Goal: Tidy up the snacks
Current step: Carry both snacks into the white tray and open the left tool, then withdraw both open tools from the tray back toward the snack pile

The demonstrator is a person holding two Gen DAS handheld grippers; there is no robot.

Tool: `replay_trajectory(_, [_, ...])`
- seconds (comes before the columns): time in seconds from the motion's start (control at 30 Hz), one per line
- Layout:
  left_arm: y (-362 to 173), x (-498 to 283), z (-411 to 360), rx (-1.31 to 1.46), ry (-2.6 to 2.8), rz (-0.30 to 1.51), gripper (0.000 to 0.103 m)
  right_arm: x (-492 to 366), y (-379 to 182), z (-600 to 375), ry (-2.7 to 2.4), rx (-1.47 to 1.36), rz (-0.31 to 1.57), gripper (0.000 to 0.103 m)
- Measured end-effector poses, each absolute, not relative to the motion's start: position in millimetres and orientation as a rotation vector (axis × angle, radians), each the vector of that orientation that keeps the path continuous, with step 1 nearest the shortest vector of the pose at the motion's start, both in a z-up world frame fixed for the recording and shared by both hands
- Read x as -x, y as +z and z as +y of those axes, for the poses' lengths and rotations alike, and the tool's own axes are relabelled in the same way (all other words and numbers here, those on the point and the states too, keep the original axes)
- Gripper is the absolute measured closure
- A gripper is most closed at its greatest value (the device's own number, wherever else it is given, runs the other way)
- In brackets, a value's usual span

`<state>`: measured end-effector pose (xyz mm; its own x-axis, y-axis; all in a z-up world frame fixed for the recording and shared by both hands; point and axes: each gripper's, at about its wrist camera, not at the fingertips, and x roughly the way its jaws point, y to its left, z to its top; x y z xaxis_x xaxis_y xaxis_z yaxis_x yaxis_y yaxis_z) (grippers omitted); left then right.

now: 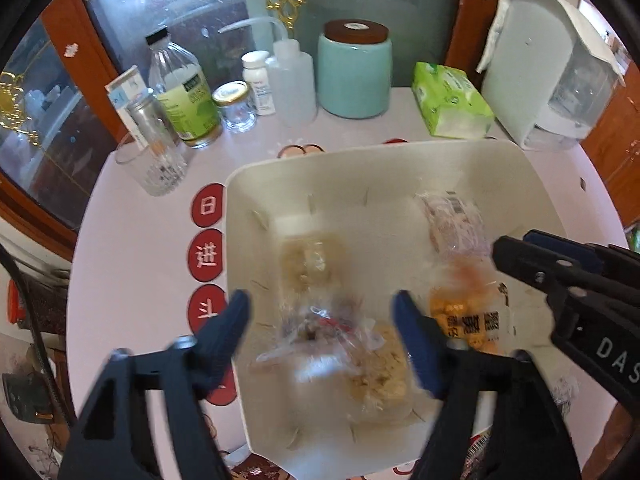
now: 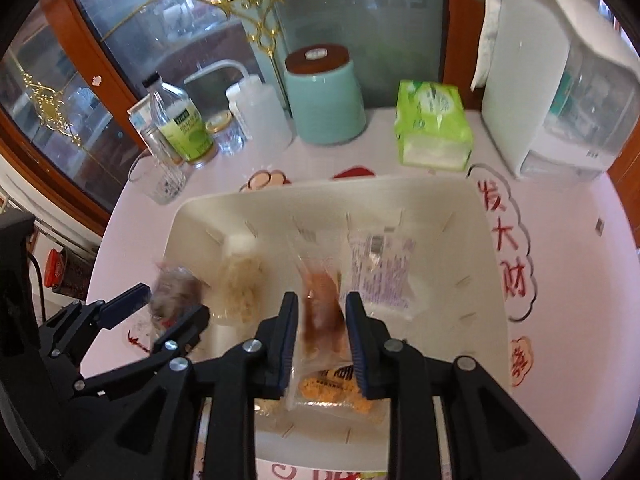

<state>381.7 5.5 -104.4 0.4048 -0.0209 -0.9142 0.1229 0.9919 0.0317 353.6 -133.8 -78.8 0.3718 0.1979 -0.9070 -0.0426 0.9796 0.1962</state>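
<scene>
A cream plastic bin (image 1: pixel 360 152) (image 2: pixel 320 184) stands on the pink table and holds several wrapped snacks. My left gripper (image 1: pixel 320 312) (image 2: pixel 166 306) hangs open over the bin's left part. A blurred clear-wrapped snack (image 1: pixel 320 328) (image 2: pixel 176 288) lies between its fingers, and neither pad touches it. My right gripper (image 2: pixel 322 312) (image 1: pixel 516 242) is over the bin's middle, its jaws narrowly apart. An orange-brown snack packet (image 2: pixel 324 320) (image 1: pixel 468 320) lies between them with a sliver of gap at each pad. Beige crumbly packs (image 1: pixel 312 260) (image 2: pixel 240 284) and a clear printed pack (image 2: pixel 384 276) rest on the bin floor.
Behind the bin stand a teal canister (image 1: pixel 354 76), a green tissue pack (image 1: pixel 452 100), a white water pitcher (image 1: pixel 548 72), a squeeze bottle (image 1: pixel 292 76), a green-labelled bottle (image 1: pixel 184 92), small jars and a drinking glass (image 1: pixel 156 168). A wood-framed glass cabinet lies beyond.
</scene>
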Motion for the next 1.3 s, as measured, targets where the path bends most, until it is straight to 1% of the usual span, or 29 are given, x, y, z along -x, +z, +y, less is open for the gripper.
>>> replay_trajectory(0.07, [-103,-377,4,-0.106,-0.108,1.139,0.014,-352,-83,-135,0.148,-0.165,1.194,0.066])
replay_trajectory(0.17, [-101,-371,-1,-0.131,-0.127,1.127,0.014,-348,-86,-139,0.132,-0.181,1.204,0.061])
replay_trajectory(0.5, [-87,-352,-4,-0.157,-0.127,1.109,0.014,-328,-76,-148,0.137,-0.216,1.199,0.061])
replay_trajectory(0.83, [-71,-322,6,-0.104,-0.115,1.115,0.014,-295,-55,-147,0.151,-0.206,1.166,0.061])
replay_trajectory(1.3, [-26,-255,24,-0.093,-0.161,1.044,0.014,-228,-16,-140,0.173,-0.192,1.112,0.061])
